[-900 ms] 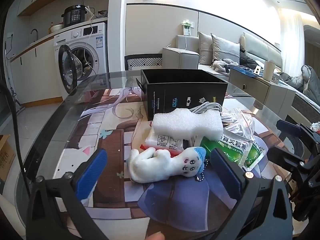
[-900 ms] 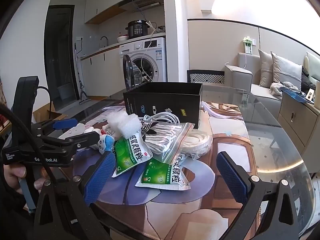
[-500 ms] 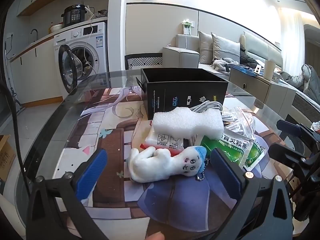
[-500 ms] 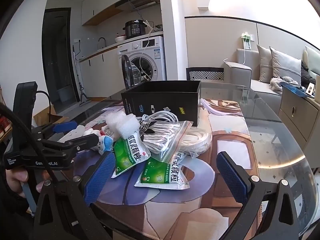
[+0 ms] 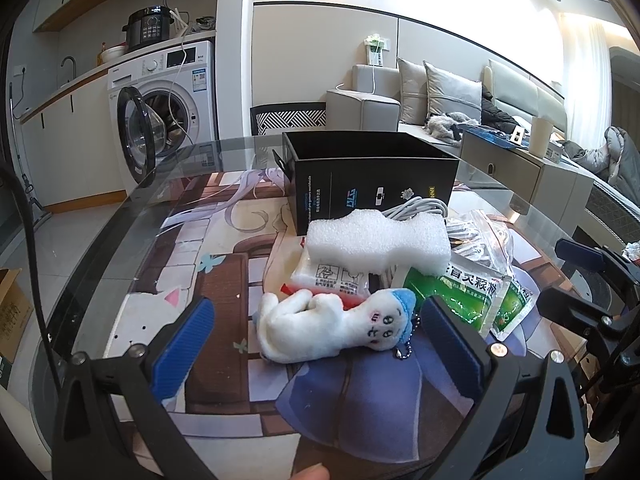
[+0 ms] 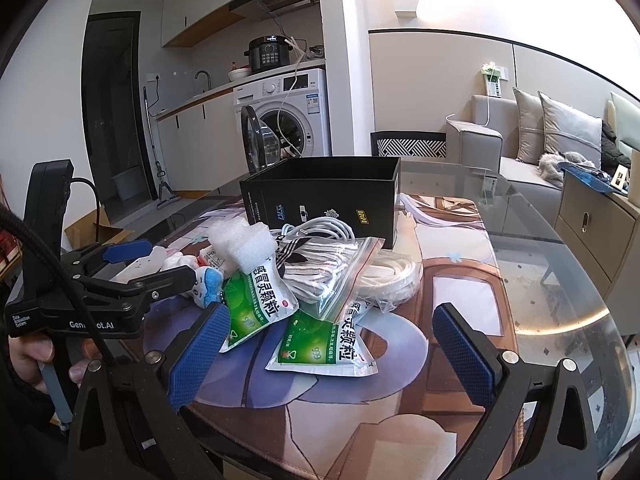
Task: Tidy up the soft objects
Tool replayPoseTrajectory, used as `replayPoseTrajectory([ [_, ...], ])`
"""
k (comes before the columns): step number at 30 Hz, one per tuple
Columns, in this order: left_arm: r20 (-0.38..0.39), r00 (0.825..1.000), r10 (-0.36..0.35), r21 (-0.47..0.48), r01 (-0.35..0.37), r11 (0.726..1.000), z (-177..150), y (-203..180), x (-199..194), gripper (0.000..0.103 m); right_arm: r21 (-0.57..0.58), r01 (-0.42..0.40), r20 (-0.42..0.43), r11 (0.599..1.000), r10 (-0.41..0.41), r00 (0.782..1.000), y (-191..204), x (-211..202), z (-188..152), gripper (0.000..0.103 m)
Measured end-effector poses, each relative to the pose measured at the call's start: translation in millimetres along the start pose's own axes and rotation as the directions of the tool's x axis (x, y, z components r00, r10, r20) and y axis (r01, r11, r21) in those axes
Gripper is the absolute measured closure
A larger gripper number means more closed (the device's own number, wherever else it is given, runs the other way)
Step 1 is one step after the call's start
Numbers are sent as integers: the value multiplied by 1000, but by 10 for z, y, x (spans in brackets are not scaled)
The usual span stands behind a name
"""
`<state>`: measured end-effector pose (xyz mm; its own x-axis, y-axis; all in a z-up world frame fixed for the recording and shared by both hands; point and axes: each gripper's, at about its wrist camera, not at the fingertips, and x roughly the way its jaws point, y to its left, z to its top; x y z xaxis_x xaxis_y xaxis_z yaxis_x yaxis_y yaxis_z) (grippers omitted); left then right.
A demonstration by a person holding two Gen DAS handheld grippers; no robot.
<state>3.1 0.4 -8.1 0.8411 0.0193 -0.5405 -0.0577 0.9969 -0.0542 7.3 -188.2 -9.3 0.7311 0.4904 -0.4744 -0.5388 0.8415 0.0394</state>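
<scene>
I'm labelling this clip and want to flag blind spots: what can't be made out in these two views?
- Inside of the open black cardboard box: both views, its own front wall hides the floor.
- White sachet: left wrist view, the white foam block covers its far part.
- White plush toy with blue cap: right wrist view, the left hand-held gripper hides its body.

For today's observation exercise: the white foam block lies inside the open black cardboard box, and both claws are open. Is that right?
Not quite. In the left wrist view the white foam block lies outside the open black cardboard box, on the pile of packets in front of it. Both claws are open, as stated.
</scene>
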Motion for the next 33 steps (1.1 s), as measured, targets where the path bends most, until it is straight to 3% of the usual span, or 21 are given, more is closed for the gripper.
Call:
replayPoseTrajectory([
  [13, -11, 1000, 3, 2, -3, 1000, -6, -18, 29, 0, -3, -4, 40, 1000, 4, 999, -32, 19, -8, 0],
  [21, -31, 999, 5, 3, -5, 1000, 3, -7, 68, 0, 11, -10, -15, 1000, 10, 1000, -40, 61, -14, 0],
  [33, -62, 998, -1, 16, 2, 1000, 15, -35, 105, 0, 17, -13, -10, 1000, 13, 1000, -43, 77, -12, 0],
])
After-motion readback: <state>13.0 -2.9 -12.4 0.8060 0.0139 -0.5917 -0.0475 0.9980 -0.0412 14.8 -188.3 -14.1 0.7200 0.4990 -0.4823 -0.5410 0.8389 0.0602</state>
